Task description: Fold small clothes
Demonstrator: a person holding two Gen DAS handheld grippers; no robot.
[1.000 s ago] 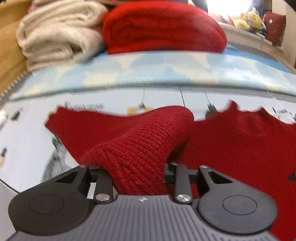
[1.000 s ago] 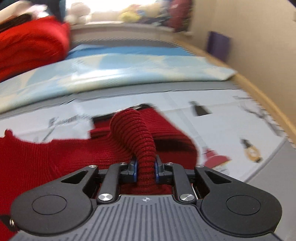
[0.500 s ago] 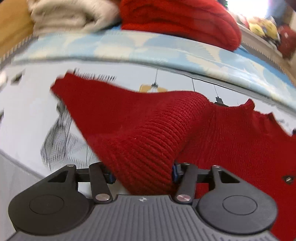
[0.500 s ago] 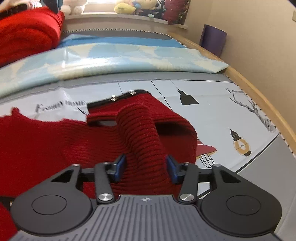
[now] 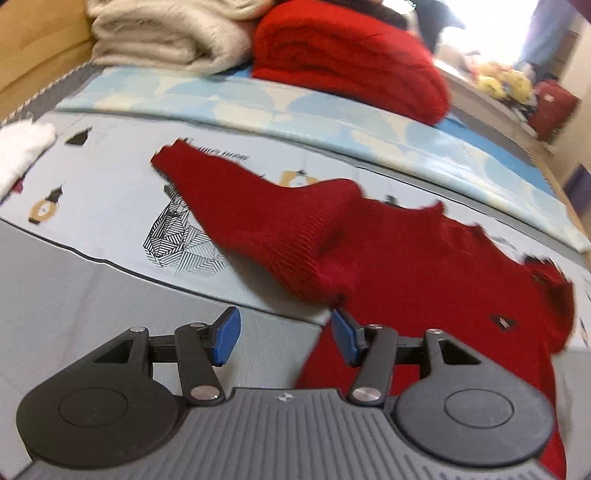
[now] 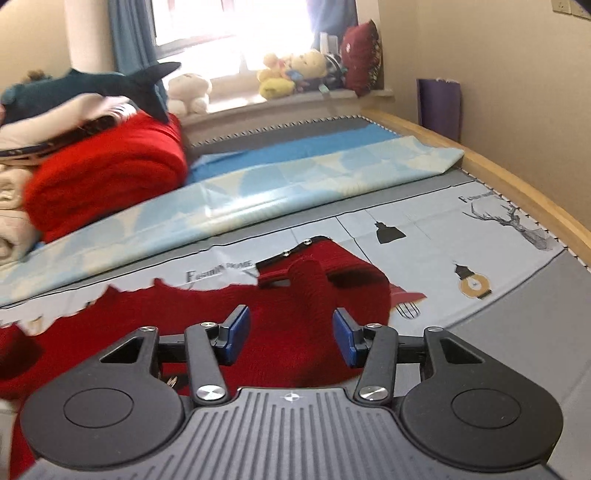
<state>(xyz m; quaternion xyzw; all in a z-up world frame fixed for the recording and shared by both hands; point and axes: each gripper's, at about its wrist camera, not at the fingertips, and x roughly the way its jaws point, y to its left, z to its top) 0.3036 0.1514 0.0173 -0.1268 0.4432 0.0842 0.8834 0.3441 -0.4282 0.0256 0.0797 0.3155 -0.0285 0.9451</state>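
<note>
A small dark red knit garment lies on the printed bed sheet. Its left part is folded over in a raised hump. My left gripper is open and empty just in front of that folded edge. In the right wrist view the same garment lies flat with a raised ridge near its buttoned end. My right gripper is open and empty, just short of the ridge.
A folded red blanket and a cream blanket sit at the back on a light blue sheet. A white cloth lies at the left. A wooden bed edge runs along the right. Plush toys line the windowsill.
Both grippers have opened and let go of the red garment, then drawn back. The released fabric has dropped onto the garment.
</note>
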